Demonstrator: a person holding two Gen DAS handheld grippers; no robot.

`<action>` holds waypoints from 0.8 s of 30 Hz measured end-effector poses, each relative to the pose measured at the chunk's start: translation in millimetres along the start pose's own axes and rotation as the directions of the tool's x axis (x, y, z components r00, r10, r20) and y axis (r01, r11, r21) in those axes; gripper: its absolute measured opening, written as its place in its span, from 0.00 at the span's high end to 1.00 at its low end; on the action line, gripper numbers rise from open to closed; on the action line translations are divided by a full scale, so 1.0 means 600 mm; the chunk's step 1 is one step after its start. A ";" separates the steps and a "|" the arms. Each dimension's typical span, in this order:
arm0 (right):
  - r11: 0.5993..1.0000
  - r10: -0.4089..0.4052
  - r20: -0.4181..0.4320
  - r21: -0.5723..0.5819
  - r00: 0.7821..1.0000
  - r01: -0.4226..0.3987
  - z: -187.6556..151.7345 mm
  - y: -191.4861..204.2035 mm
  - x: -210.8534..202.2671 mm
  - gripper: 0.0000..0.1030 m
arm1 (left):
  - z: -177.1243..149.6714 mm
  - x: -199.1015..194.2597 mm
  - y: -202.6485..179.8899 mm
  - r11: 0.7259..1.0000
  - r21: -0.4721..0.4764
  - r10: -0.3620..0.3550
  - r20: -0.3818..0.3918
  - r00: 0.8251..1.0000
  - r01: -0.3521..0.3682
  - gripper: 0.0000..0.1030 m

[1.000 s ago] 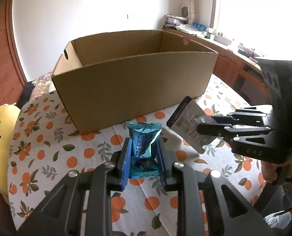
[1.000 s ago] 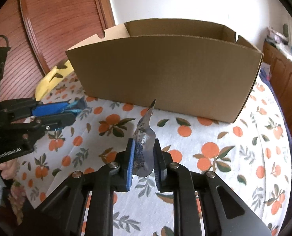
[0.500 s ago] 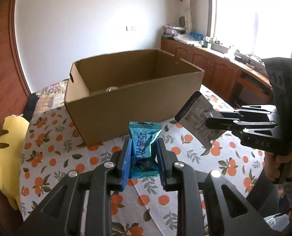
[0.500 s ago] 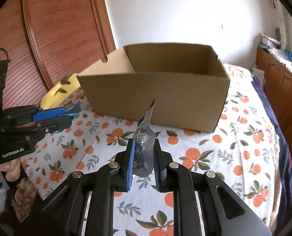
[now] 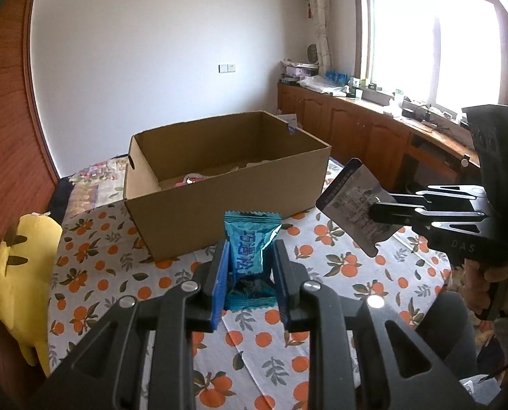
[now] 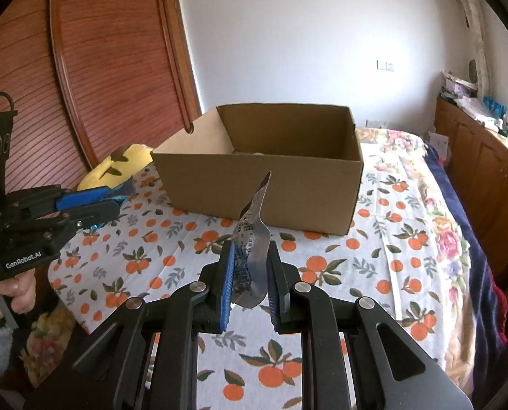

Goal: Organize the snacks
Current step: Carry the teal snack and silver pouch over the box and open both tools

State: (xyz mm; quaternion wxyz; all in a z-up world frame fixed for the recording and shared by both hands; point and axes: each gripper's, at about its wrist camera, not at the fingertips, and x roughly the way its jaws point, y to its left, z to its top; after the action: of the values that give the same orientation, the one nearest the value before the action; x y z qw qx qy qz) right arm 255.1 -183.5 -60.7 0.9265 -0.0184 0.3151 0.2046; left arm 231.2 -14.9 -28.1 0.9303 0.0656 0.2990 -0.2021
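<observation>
My left gripper [image 5: 250,273] is shut on a teal snack packet [image 5: 249,249], held upright above the orange-print cloth. My right gripper [image 6: 250,273] is shut on a silver snack packet [image 6: 252,239], held edge-on. An open cardboard box [image 5: 226,191] stands beyond both grippers, with a few snacks showing inside [image 5: 192,179]. The box also shows in the right wrist view [image 6: 264,184]. The right gripper shows in the left wrist view [image 5: 383,210] with the silver packet [image 5: 354,212]. The left gripper shows in the right wrist view [image 6: 113,201].
A yellow plush toy [image 5: 21,270] lies at the left edge of the bed [image 5: 93,273]. Wooden cabinets [image 5: 366,136] with clutter run along the window wall. A wooden sliding door [image 6: 110,68] stands behind the box on the left.
Both grippers have risen and pulled back from the box with their packets, so the box looks smaller and its inside now shows.
</observation>
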 end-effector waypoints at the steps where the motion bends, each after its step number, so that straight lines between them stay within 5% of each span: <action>1: 1.000 -0.002 0.005 -0.001 1.000 0.002 0.001 0.000 -0.006 0.85 | 0.002 -0.003 -0.002 1.000 0.002 -0.001 0.004 1.000 0.001 0.78; 24: 0.999 -0.007 0.019 -0.035 1.000 0.007 0.028 -0.033 0.001 0.85 | 0.071 0.072 0.034 0.999 0.002 0.032 0.036 0.999 -0.032 0.78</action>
State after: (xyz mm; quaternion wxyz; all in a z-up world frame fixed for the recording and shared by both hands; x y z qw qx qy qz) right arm 273.0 -198.9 -49.5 0.9298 -0.0338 0.3026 0.2069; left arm 294.0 -21.5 -18.6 0.9386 0.0681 0.2806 -0.1886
